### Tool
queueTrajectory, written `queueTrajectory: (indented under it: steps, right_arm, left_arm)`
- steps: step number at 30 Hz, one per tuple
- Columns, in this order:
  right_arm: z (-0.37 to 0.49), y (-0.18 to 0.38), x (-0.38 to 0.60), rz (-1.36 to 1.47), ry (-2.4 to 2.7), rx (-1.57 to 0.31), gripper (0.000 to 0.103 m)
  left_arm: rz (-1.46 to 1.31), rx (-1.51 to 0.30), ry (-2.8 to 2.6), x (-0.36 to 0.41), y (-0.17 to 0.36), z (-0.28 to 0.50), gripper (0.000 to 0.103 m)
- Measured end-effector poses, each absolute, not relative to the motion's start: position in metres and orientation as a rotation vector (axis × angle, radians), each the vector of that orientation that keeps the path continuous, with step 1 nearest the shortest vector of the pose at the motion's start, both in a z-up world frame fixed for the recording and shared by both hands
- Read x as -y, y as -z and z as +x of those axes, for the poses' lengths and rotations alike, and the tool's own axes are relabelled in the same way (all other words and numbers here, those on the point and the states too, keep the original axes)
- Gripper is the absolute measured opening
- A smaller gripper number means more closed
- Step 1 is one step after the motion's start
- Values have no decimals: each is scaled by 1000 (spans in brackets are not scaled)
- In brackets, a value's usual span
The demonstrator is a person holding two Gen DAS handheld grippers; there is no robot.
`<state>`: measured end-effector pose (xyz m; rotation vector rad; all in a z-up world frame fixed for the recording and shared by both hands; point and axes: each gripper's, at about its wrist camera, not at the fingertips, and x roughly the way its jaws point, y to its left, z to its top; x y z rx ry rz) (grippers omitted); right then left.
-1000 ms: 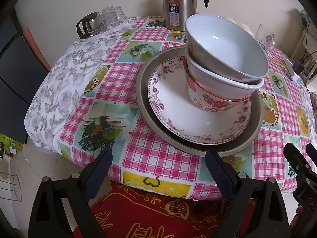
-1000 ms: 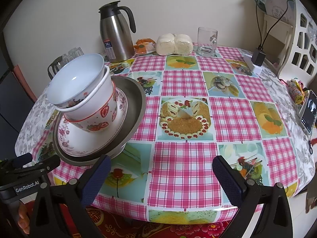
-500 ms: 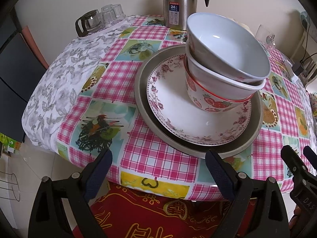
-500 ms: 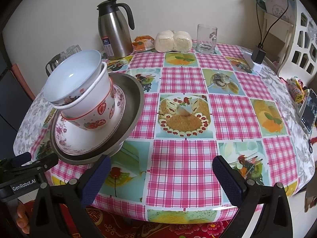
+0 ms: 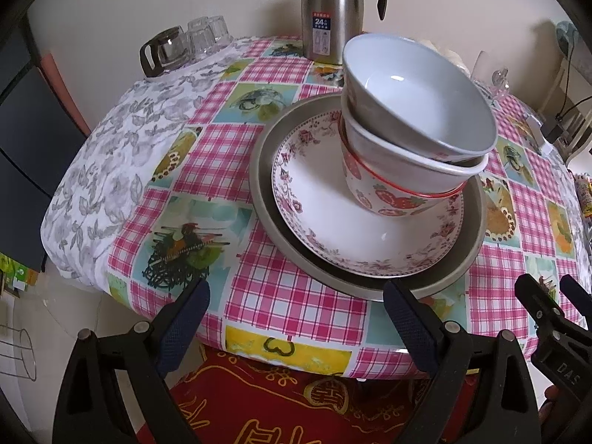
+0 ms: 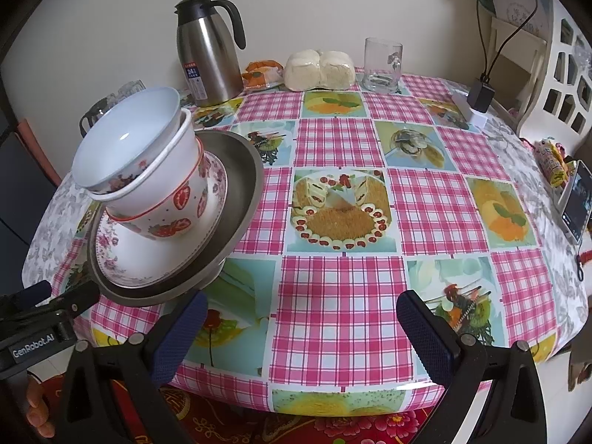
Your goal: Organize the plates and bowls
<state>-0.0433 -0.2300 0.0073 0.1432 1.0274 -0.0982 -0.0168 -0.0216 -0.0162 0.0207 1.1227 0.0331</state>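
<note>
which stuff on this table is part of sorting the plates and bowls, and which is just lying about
Job:
metal pan
floral plate
strawberry bowl
white bowl
top bowl

Lying about:
flask
mug
buns
snack pack
glasses
phone
charger

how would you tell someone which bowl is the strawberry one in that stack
Find the wide grey metal pan near the table's edge, with a floral plate inside. Three bowls nest on the plate; the strawberry bowl is the bottom one, the only one with a red rim.
</note>
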Motion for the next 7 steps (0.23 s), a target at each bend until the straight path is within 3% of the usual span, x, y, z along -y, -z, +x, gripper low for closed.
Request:
queueTrajectory:
  steps: [7]
  right_arm:
    - [-43,-6,229,140,100,-1033,103]
  left_arm:
    - [23,-1107,-29,23,13,-18,95]
